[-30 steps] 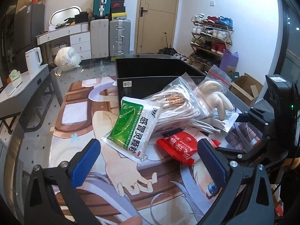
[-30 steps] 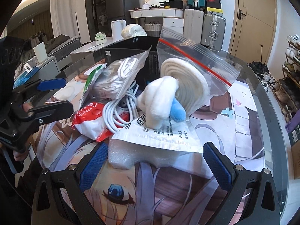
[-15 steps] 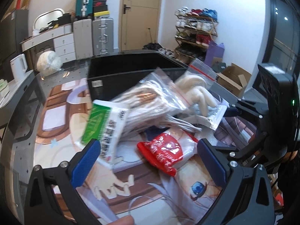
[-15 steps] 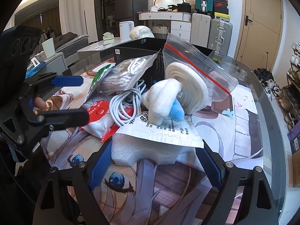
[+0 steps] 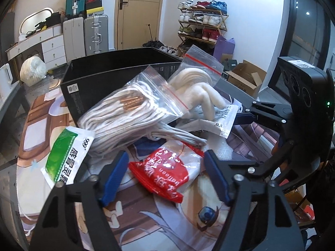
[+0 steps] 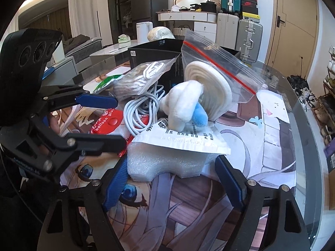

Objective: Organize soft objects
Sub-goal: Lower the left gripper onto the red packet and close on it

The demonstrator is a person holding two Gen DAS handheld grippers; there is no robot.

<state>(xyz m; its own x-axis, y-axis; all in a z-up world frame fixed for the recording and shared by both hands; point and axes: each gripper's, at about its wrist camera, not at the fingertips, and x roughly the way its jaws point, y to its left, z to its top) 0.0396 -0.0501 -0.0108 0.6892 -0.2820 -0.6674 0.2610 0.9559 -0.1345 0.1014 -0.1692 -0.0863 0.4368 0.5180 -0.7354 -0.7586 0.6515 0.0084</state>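
A heap of soft things lies on the printed mat before a black box [image 5: 117,71]. My left gripper [image 5: 165,173] is open, its fingers either side of a red balloon packet [image 5: 165,173]. Beside it lie a green-white sachet [image 5: 67,156] and a clear bag of white cord [image 5: 129,108]. My right gripper [image 6: 171,173] is open, its fingers either side of a white foam block [image 6: 167,163]. On the foam lie a white packet [image 6: 182,138], a white-blue plush [image 6: 184,106], and a zip bag holding rolled white band [image 6: 211,77].
The black box [image 6: 155,56] stands open-topped behind the heap. A loose white cable [image 6: 140,110] lies among the things. The glass table's curved edge [image 6: 309,125] runs along the right. Suitcases [image 5: 85,33], a shoe rack [image 5: 203,23] and cardboard boxes [image 5: 245,77] stand beyond the table.
My left gripper has swung right and closed in, from facing the green sachet to straddling the red packet. My right gripper has moved forward around the foam block. Both jaws have narrowed somewhat.
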